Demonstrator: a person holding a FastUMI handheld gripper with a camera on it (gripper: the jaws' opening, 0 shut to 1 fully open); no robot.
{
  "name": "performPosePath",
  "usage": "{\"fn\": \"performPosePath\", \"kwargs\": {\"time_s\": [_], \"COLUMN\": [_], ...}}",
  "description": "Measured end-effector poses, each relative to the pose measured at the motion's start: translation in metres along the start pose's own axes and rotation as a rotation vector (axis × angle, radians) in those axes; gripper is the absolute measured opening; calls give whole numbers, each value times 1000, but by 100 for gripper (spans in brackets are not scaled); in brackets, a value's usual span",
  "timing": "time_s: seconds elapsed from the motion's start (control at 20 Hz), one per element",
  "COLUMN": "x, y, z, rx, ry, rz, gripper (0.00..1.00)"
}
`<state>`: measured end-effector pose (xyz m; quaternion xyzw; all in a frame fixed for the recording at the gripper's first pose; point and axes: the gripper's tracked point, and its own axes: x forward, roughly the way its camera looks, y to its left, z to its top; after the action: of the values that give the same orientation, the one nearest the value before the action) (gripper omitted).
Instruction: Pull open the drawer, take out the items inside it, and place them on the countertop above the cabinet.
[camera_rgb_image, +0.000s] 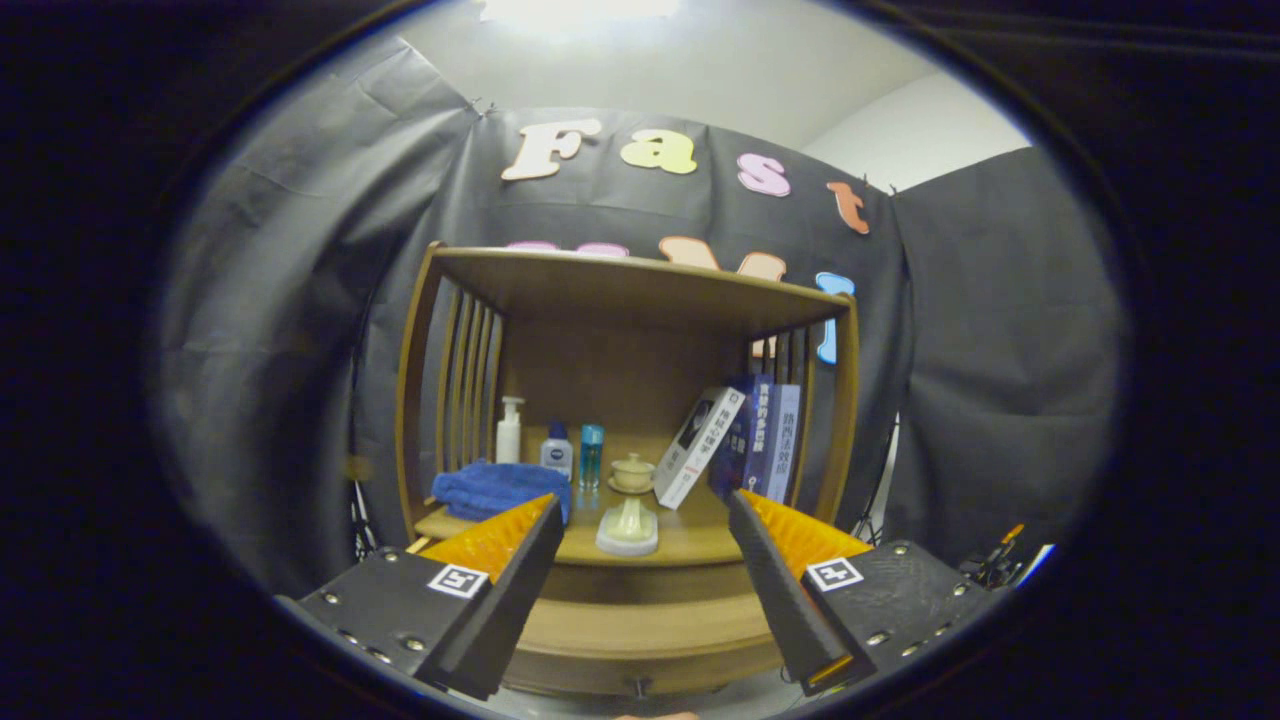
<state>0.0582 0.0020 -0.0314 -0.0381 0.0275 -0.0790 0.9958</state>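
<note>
Gripper: released, fingers spread wide, nothing between them.
Drawer: shut, below the countertop, between and just beyond the fingertips; its small knob sits low, under the gap.
Long axis: drawer front runs crosswise to the fingers.
Pose: gripper level, aimed straight at the cabinet, above knob height.
Next move, likely: dip down and forward to the knob.

The spines of the upright dark blue books and the cover of the leaning white book carry printed characters, too small to read. The white bottles' labels are likewise unreadable.
</note>
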Motion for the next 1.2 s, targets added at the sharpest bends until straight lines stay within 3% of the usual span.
{"fn": "performPosePath", "kwargs": {"time_s": [0.35,0.6,1.2], "x": [-49,-57,-41], "y": [3,5,14], "z": [-96,-144,-184], "rx": [100,174,215], "ry": [156,229,306], "rz": [24,35,72], "gripper": [100,100,100]}}
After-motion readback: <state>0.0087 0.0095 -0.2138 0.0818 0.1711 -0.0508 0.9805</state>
